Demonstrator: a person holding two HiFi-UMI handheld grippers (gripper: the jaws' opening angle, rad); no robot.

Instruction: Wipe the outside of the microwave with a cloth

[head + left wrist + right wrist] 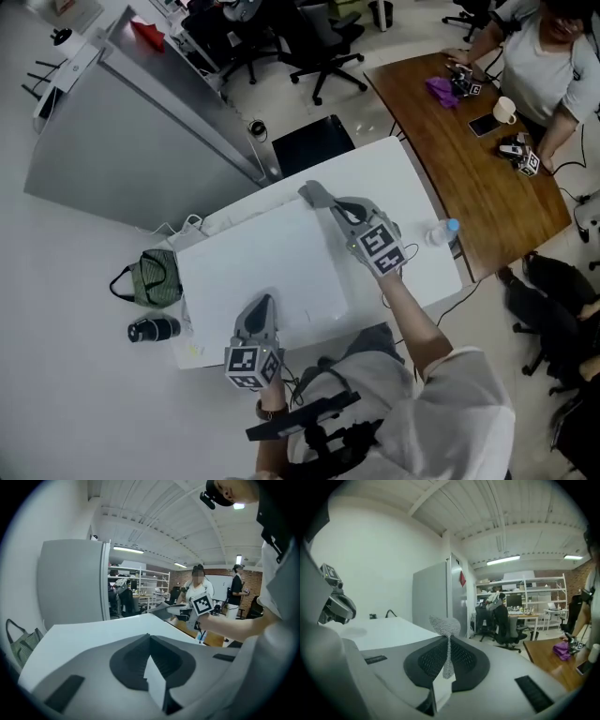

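The microwave (262, 267) is a white box on the white table; only its flat top shows in the head view. My right gripper (317, 195) is over its far right corner, shut on a small grey mesh cloth (445, 626) whose tuft sticks up past the jaw tips. My left gripper (262, 306) is at the near edge of the top, jaws shut with nothing between them. In the left gripper view the white top (93, 630) stretches ahead, with the right gripper (174, 607) beyond it.
A green bag (155, 278) and a black cylinder (155, 328) lie on the floor at the left. A water bottle (441, 232) stands at the table's right edge. A wooden table (478, 187) with a seated person is at the right, a grey partition (122, 141) behind.
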